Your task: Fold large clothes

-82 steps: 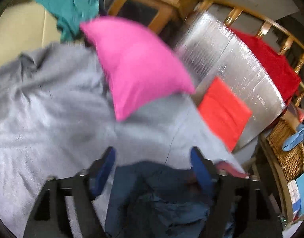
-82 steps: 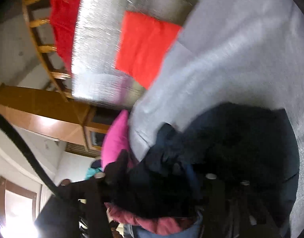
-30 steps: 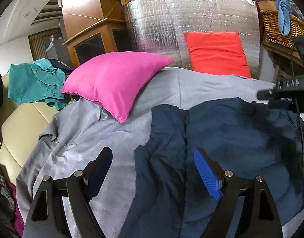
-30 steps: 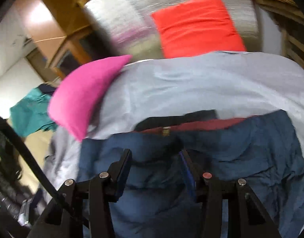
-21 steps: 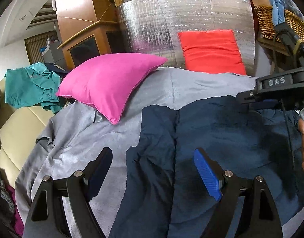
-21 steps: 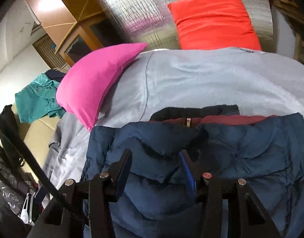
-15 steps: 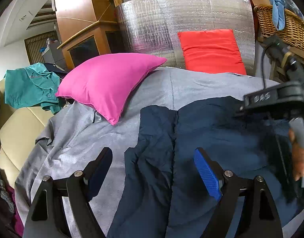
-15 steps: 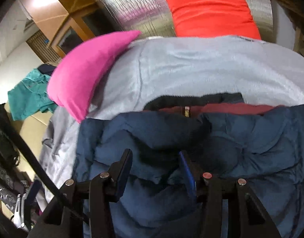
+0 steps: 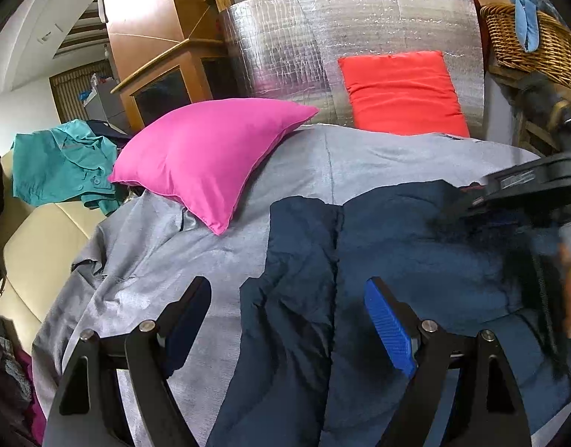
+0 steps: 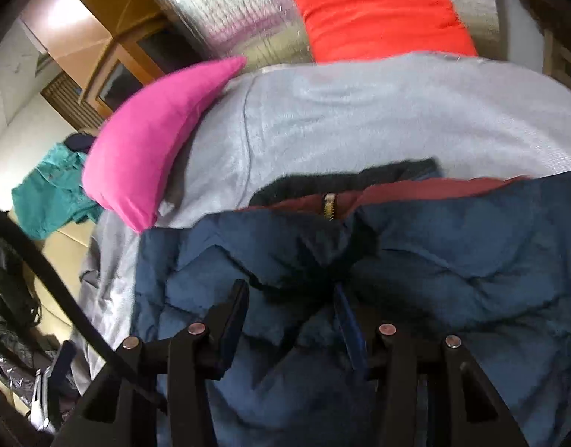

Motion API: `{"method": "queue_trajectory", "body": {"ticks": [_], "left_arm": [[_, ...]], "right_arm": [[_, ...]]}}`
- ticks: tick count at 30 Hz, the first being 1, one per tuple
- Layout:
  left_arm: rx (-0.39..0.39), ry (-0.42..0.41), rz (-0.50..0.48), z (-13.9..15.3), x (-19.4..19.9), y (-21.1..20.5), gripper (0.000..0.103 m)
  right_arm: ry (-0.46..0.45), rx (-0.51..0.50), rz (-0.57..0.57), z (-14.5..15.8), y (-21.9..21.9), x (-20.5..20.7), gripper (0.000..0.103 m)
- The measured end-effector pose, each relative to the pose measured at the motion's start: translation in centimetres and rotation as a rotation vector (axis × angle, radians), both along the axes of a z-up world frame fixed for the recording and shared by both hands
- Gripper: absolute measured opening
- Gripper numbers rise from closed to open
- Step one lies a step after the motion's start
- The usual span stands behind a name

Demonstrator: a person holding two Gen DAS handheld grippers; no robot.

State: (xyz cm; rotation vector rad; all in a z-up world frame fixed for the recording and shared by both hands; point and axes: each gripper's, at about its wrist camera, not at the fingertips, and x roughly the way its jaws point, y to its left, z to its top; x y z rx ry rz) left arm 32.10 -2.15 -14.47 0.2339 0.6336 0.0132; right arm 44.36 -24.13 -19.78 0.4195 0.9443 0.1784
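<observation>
A navy puffer jacket (image 9: 378, 260) lies spread on a grey sheet (image 9: 173, 260). In the right wrist view the jacket (image 10: 453, 260) shows a maroon lining and a brass zipper pull (image 10: 328, 205) at the collar. My left gripper (image 9: 287, 320) is open above the jacket's left part, holding nothing. My right gripper (image 10: 291, 311) is open, its jaws astride a raised fold of the jacket near the collar. It also shows blurred at the right edge of the left wrist view (image 9: 527, 193).
A pink pillow (image 9: 207, 152) lies on the sheet at the back left. An orange cushion (image 9: 401, 89) leans on a silver foil panel (image 9: 293, 48). Teal clothes (image 9: 62, 164) lie on a cream sofa (image 9: 35, 246). A wicker basket (image 9: 531, 41) stands at the back right.
The jacket, bunched 2.7 s ago, now lies spread flat. In the last second my right gripper has moved closer over the collar; the left gripper has barely moved.
</observation>
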Motion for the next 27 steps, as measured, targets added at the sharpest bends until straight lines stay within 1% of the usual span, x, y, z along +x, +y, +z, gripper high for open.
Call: {"method": "queue_trajectory", "body": {"ticks": [2, 4, 5, 7, 8, 10, 12, 14, 15, 16, 17, 18, 20, 21, 23, 24, 26, 27], "left_arm": [[-0.002, 0.014, 0.0, -0.1, 0.3, 0.3, 0.085], [-0.021, 0.059, 0.014, -0.5, 1.2, 1.2, 0.085], [-0.036, 0.082, 0.029, -0.7, 1.5, 1.8, 0.085], [-0.097, 0.129, 0.071, -1.1, 2.5, 3.6, 0.085], [-0.116, 0.137, 0.085, -1.2, 2.7, 4.2, 0.085], [-0.127, 0.154, 0.117, -1.6, 3.4, 5.4, 0.085], [-0.124, 0.192, 0.133, -2.6, 4.1, 6.0, 0.085], [-0.122, 0.262, 0.137, -4.2, 5.1, 6.1, 0.085], [-0.121, 0.304, 0.14, -5.2, 5.5, 6.0, 0.086], [-0.131, 0.33, 0.137, -6.0, 5.8, 6.0, 0.086], [-0.13, 0.336, 0.138, -6.3, 5.9, 5.9, 0.086], [-0.124, 0.335, 0.14, -6.1, 5.9, 5.9, 0.086], [-0.121, 0.316, 0.14, -5.2, 5.5, 5.9, 0.086], [-0.128, 0.305, 0.138, -4.7, 5.3, 6.1, 0.085], [-0.154, 0.288, 0.133, -3.7, 4.7, 6.6, 0.086], [-0.177, 0.283, 0.132, -3.2, 4.5, 7.1, 0.086], [-0.23, 0.282, 0.131, -2.6, 3.9, 8.5, 0.086], [-0.263, 0.293, 0.13, -2.5, 3.8, 9.2, 0.086]], "right_arm": [[-0.044, -0.009, -0.029, 1.5, -1.4, -1.7, 0.051], [-0.071, 0.002, -0.078, 2.7, -3.7, -3.4, 0.051], [-0.084, 0.011, -0.124, 3.2, -5.6, -4.7, 0.051], [-0.097, 0.023, -0.192, 3.7, -8.6, -6.7, 0.051], [-0.1, 0.032, -0.226, 3.7, -10.0, -7.7, 0.051], [-0.083, 0.055, -0.282, 3.2, -12.5, -9.4, 0.051], [-0.039, 0.094, -0.325, 1.6, -14.6, -10.6, 0.052], [0.016, 0.118, -0.345, -0.5, -15.6, -10.9, 0.052], [0.055, 0.139, -0.343, -1.9, -16.0, -10.7, 0.051], [0.074, 0.159, -0.346, -3.1, -16.3, -10.6, 0.049], [0.077, 0.168, -0.351, -3.7, -16.5, -10.6, 0.045], [0.069, 0.178, -0.355, -3.7, -16.6, -10.8, 0.045], [0.062, 0.18, -0.356, -2.7, -16.7, -11.6, 0.045], [0.039, 0.184, -0.357, -1.9, -17.1, -12.4, 0.046], [0.001, 0.182, -0.378, -0.9, -18.0, -14.3, 0.055], [-0.007, 0.176, -0.405, -0.6, -18.8, -15.5, 0.064], [-0.009, 0.168, -0.451, -0.8, -20.3, -17.5, 0.069], [0.003, 0.17, -0.463, -1.2, -21.0, -18.3, 0.069]]}}
